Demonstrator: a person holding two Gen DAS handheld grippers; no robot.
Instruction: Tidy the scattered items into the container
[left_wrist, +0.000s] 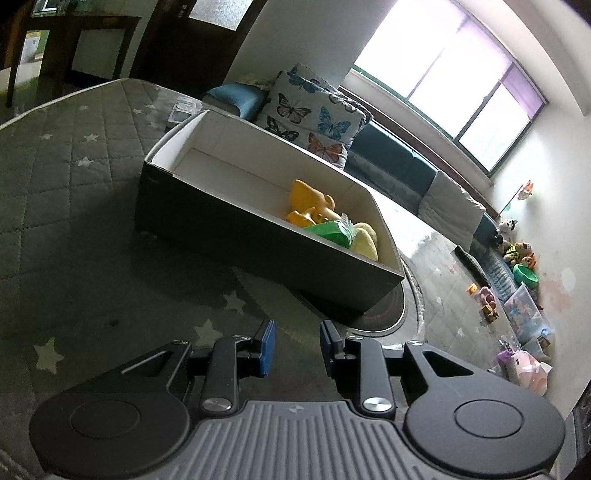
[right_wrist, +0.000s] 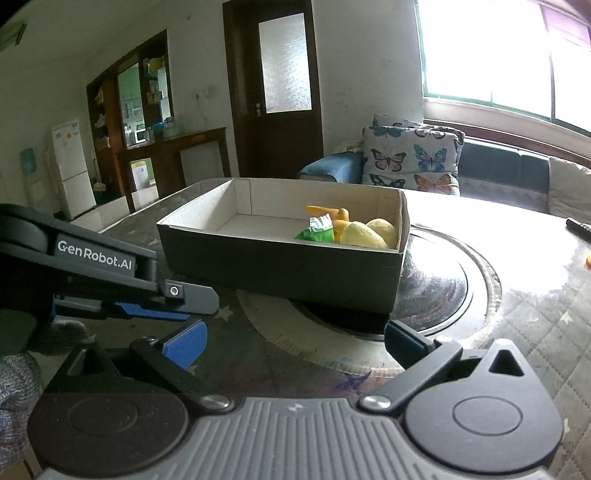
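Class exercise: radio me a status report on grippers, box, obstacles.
Left gripper narrow, empty; right gripper wide, empty. Box holds yellow and green toys. Nothing blocking it.

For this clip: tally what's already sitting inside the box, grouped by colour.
Inside the box, all bunched at one end:
Orange: 1, an orange toy
Green: 1, a green packet
Pale yellow: 1, a yellow plush; its two rounded lobes read as one item, though that is not certain
Total: 3

Both views agree.
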